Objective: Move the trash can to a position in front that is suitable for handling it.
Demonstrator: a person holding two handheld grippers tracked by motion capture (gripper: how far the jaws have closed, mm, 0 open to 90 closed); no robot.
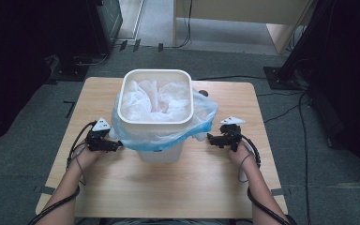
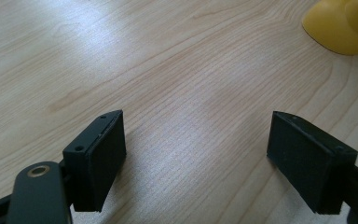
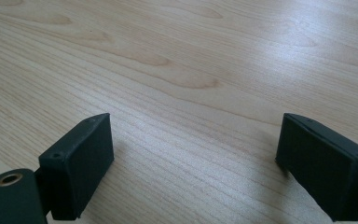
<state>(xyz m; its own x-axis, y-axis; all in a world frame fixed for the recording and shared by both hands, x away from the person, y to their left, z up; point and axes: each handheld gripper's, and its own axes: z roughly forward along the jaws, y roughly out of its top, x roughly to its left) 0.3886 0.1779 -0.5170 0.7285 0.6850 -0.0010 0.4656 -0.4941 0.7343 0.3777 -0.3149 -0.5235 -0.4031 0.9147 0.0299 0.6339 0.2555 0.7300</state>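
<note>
A white bin [image 1: 157, 115] stands in the middle of the wooden table [image 1: 168, 187], lined with a thin plastic bag [image 1: 201, 117] whose edge hangs over the rim. The left gripper [image 1: 115, 145] sits just beside the bin's left flank, the right gripper [image 1: 211, 138] just beside its right, at the bag's drooping edge. Both have jaws spread wide, with only bare tabletop between them in the gripper views. A yellow thing [image 2: 345, 23] lies at the corner of the left gripper view.

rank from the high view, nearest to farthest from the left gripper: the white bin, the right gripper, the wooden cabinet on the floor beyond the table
1. white bin, just beside the left gripper, mid-table.
2. right gripper, across the bin.
3. wooden cabinet, beyond the table's far edge.
</note>
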